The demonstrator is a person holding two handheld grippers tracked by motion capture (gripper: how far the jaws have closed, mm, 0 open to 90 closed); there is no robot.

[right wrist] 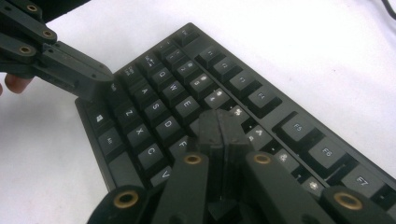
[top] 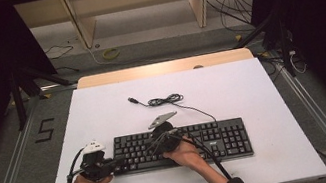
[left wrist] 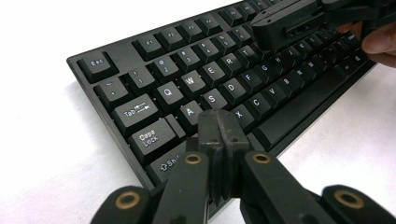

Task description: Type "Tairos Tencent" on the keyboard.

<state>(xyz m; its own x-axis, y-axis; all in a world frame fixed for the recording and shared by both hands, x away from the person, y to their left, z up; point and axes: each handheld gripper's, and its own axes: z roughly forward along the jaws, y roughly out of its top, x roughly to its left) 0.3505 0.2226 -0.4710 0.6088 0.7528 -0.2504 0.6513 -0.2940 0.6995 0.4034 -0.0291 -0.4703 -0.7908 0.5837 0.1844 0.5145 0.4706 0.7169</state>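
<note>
Keyboard [top: 183,145] near table's [top: 263,94] front edge

Right gripper [right wrist: 219,122]: jaws pressed flat together, nothing between them, tips low over the black keyboard [right wrist: 261,100], roughly above the R/F keys; contact with the keycaps can't be judged from this angle. Keyboard runs diagonally on the white tabletop [right wrist: 299,42], function row on its far side. Left gripper [right wrist: 100,86] comes in at the keyboard's left end, tip over the Tab/Caps Lock corner, apparently also closed. A fingertip [right wrist: 16,83] shows behind it.
</note>
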